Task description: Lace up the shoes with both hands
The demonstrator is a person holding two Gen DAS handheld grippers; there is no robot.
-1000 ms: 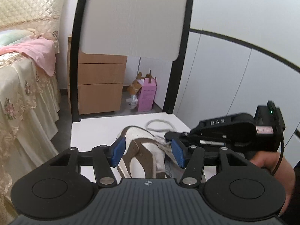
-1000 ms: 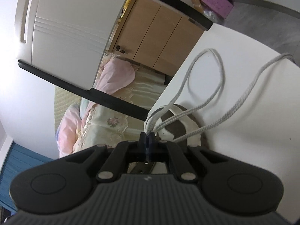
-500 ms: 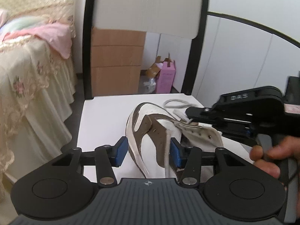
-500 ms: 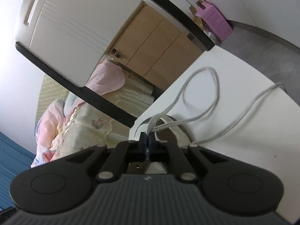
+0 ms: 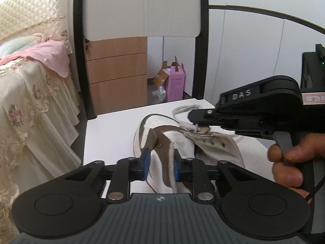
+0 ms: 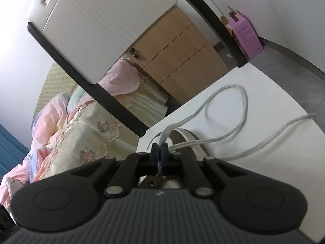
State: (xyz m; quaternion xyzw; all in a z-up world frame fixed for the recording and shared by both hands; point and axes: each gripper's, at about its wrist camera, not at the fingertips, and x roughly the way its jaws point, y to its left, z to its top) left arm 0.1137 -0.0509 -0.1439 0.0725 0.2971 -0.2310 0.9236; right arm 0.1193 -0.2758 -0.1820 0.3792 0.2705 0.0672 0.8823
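Now, L gripper (image 5: pixel 160 165): our jaws have just been closing and clamp the shoe's (image 5: pixel 162 130) brown side flap; shoe sits mid white table (image 5: pixel 113 132). R gripper (image 6: pixel 160 152) is pinched tight on the grey lace (image 6: pixel 203 140) near the front eyelets. Risk: if we pull the lace hard the flap could slip from the L pads, or the shoe drags. Lace slack loops near the far table edge and may slide off. Open room left of the shoe; R side crowded by our hand (image 5: pixel 288 162).

You see: shoe (image 5: pixel 162 138) white with brown panels | lace (image 6: pixel 227 109) grey | table (image 5: pixel 113 130) white | box (image 5: pixel 177 85) pink | bedspread (image 5: pixel 26 109) cream, floral | drawers (image 5: pixel 119 77) tan
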